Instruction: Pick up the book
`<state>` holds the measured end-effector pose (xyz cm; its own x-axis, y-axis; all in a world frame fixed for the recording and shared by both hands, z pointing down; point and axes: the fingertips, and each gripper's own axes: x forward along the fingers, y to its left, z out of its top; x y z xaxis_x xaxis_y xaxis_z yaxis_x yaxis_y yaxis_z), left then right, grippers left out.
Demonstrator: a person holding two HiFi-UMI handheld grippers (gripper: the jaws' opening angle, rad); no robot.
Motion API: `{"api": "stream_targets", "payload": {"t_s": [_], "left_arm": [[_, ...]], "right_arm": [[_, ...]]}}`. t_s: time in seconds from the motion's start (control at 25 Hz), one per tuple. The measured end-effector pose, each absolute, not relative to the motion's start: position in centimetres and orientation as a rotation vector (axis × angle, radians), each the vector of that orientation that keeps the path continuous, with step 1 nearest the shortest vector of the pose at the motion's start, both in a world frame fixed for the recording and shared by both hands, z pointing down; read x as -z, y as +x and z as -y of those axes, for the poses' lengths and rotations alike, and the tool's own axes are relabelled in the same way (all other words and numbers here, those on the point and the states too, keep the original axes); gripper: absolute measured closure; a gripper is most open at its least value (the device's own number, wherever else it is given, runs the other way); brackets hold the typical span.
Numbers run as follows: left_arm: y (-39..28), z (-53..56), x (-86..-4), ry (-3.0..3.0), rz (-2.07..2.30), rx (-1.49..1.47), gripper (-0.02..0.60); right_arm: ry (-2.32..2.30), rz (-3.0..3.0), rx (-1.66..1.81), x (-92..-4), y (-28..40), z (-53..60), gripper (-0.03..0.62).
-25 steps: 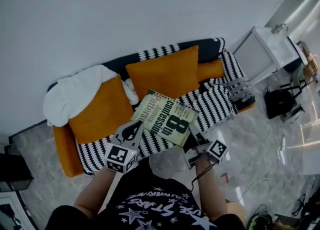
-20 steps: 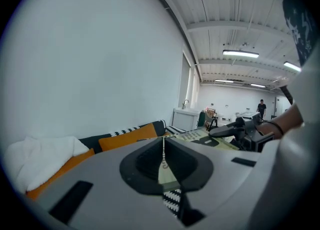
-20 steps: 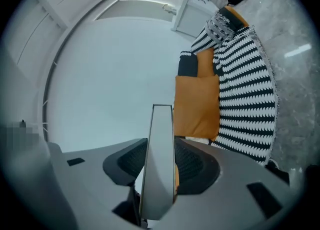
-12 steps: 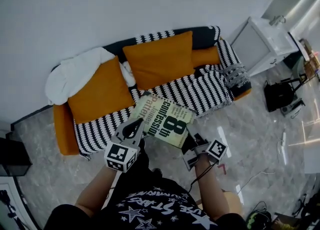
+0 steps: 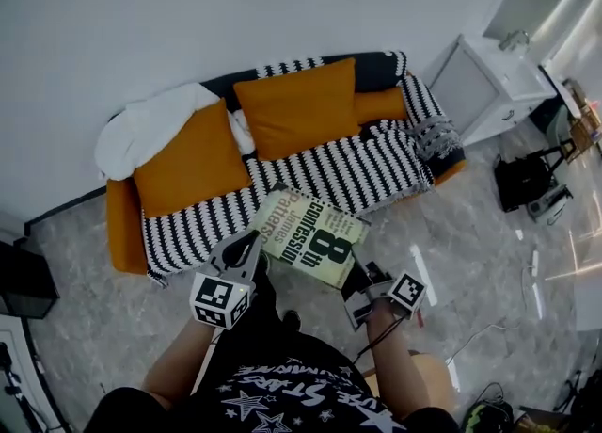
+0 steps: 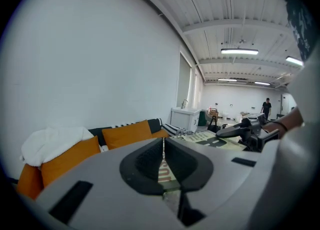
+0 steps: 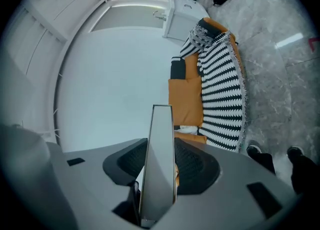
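Observation:
The book [image 5: 311,237], pale green with a large "8", is held in the air over the floor in front of the sofa. My left gripper [image 5: 256,245] is shut on its left edge; in the left gripper view the thin cover [image 6: 163,170] sits pinched between the jaws. My right gripper [image 5: 360,279] is shut on the book's lower right corner. In the right gripper view the book [image 7: 159,160] stands edge-on between the dark pads [image 7: 192,161].
An orange sofa [image 5: 123,238] with a black-and-white striped throw [image 5: 376,174], two orange cushions [image 5: 301,106] and a white blanket [image 5: 141,128] stands against the wall. A white cabinet [image 5: 484,88] is to its right. Black equipment [image 5: 531,186] lies on the marble floor.
The sofa has slid upward and away in the head view while the book stays gripped by both grippers, now over the floor rather than over the sofa seat.

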<state>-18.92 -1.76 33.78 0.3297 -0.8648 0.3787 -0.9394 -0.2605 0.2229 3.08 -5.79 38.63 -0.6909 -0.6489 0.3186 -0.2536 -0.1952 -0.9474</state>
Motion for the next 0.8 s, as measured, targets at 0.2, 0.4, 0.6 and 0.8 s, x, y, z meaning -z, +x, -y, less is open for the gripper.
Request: {"api": "stream_targets", "payload": {"t_s": [0.2, 0.4, 0.6, 0.8], "left_arm": [[-19.6, 1.8, -33.6, 2.172, 1.585, -0.278, 0.566], [-19.8, 1.2, -34.0, 2.190, 1.567, -0.316, 0.566], [-20.2, 1.0, -33.1, 2.180, 1.574, -0.302, 0.565], [-18.5, 1.7, -33.2, 2.200, 1.562, -0.295, 0.566]], "right_arm": [[-1.075, -1.751, 1.954, -38.5, 3.1, 5.8, 0.421], [-1.078, -1.731, 1.920, -38.8, 3.3, 5.7, 0.421], [-1.111, -1.752, 1.925, -38.3, 3.2, 5.2, 0.421], [-1.086, -1.798, 1.919, -38.0, 2.9, 5.8, 0.421]]}}
